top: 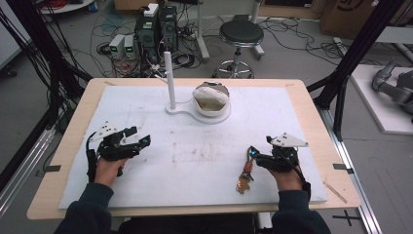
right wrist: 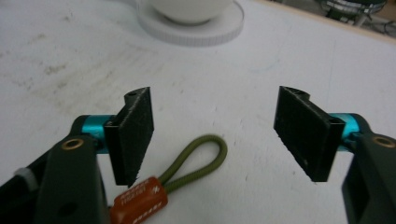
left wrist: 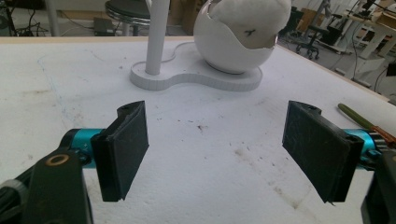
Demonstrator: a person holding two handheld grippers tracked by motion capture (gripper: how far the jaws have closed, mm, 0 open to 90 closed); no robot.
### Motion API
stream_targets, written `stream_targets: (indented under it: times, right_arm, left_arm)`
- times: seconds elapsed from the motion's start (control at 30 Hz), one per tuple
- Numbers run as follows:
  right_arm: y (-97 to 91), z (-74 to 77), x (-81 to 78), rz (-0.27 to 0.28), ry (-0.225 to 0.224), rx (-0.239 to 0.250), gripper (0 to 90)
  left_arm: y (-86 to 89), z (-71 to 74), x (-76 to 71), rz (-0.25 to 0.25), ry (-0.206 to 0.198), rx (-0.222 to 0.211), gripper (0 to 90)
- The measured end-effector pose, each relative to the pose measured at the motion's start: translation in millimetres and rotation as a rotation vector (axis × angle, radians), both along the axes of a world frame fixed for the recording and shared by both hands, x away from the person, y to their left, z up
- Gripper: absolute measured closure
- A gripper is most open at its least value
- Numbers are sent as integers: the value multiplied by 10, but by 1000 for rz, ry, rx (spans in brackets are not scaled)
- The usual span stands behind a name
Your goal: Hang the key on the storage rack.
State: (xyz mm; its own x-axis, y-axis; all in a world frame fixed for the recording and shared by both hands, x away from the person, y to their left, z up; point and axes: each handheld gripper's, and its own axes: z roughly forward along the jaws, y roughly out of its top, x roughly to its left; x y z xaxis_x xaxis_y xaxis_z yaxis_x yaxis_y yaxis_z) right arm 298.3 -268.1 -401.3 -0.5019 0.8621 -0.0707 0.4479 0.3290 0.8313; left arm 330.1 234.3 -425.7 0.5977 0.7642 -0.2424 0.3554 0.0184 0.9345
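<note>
High view: left gripper (top: 139, 138) rests on the desk (top: 73, 146), jaws wide and empty. Mid-desk stand (top: 197, 111) carries a post (top: 169, 78) and a bowl (top: 210, 97); nothing blocks it. Right gripper (top: 253, 152), jaws wide, hovers beside the orange-tagged green loop (right wrist: 196, 161), which lies ungrasped; no work appears begun.

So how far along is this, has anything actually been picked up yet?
Nothing looks done yet. Both the left gripper and right gripper are open and empty. The green cord loop with its orange tag lies on the table by the right gripper, untouched. The white stand sits apart. What the job is isn't shown.
</note>
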Motion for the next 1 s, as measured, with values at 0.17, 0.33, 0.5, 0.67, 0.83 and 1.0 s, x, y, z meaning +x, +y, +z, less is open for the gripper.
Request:
stream_targets:
  times: [0.17, 0.33, 0.5, 0.67, 0.83, 1.0]
  right_arm:
    - [11, -84, -68, -57, 87, -47, 424]
    - [-34, -231, 15, -57, 240, -35, 465]
    - [84, -311, 103, 2, 320, -13, 517]
    - [159, -322, 186, 34, 338, -2, 583]
    - [226, -339, 306, 36, 317, -17, 597]
    - [278, -257, 191, 88, 300, 5, 558]
  left_arm:
    - [-20, -3, -9, -2, 2, 11, 225]
    - [-50, -10, -15, -6, 7, 22, 226]
    - [-66, -21, -10, -7, 12, 27, 228]
    - [-68, -30, -15, -9, 17, 31, 231]
    - [-69, -31, -24, -12, 16, 30, 234]
    - [-45, -35, -21, -7, 19, 28, 235]
